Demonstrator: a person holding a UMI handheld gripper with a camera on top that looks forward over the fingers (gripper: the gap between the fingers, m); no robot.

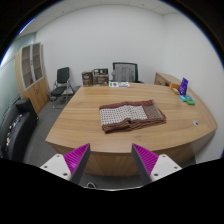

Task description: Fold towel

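Observation:
A towel (pixel 130 115) lies flat on the wooden table (pixel 90 125). It is brown on one side and has a pale checked part on the other, with a wrinkled far edge. My gripper (pixel 111 158) is open and empty. Its two fingers with magenta pads (pixel 76 156) stand wide apart, well short of the towel and in front of the table's near edge. The towel lies beyond the fingers, slightly toward the right one.
Office chairs (pixel 62 82) stand at the table's far side and left. A black chair (pixel 14 125) is near left. A purple and teal object (pixel 185 95) sits on the table's far right. A cabinet (pixel 33 68) stands on the left wall.

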